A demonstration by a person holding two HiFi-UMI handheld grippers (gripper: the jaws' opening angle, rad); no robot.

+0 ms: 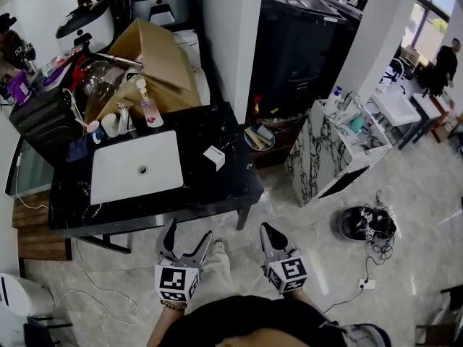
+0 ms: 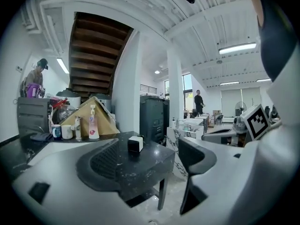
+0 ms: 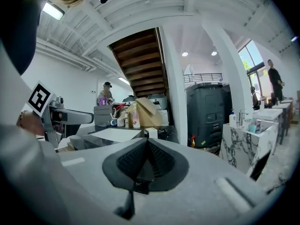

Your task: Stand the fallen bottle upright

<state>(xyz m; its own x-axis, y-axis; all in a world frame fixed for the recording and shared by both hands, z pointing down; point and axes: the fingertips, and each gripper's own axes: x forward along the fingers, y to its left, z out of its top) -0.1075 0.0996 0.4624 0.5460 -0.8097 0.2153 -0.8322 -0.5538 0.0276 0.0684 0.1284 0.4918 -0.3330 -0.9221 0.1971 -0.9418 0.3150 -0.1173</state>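
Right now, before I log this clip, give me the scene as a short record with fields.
table: black speckled stone top, white rectangular sink basin set in it
left gripper: open, empty, over the floor short of the table
right gripper: shut, empty, alongside the left
small white box: on the table, right of the basin
pink pump bottle: upright, behind the basin
fallen bottle: none made out

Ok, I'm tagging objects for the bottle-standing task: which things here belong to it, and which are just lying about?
Job: left gripper, right gripper, pink pump bottle (upright; no fallen one visible), black counter.
Lying about: small white box, mugs, cardboard box, sink.
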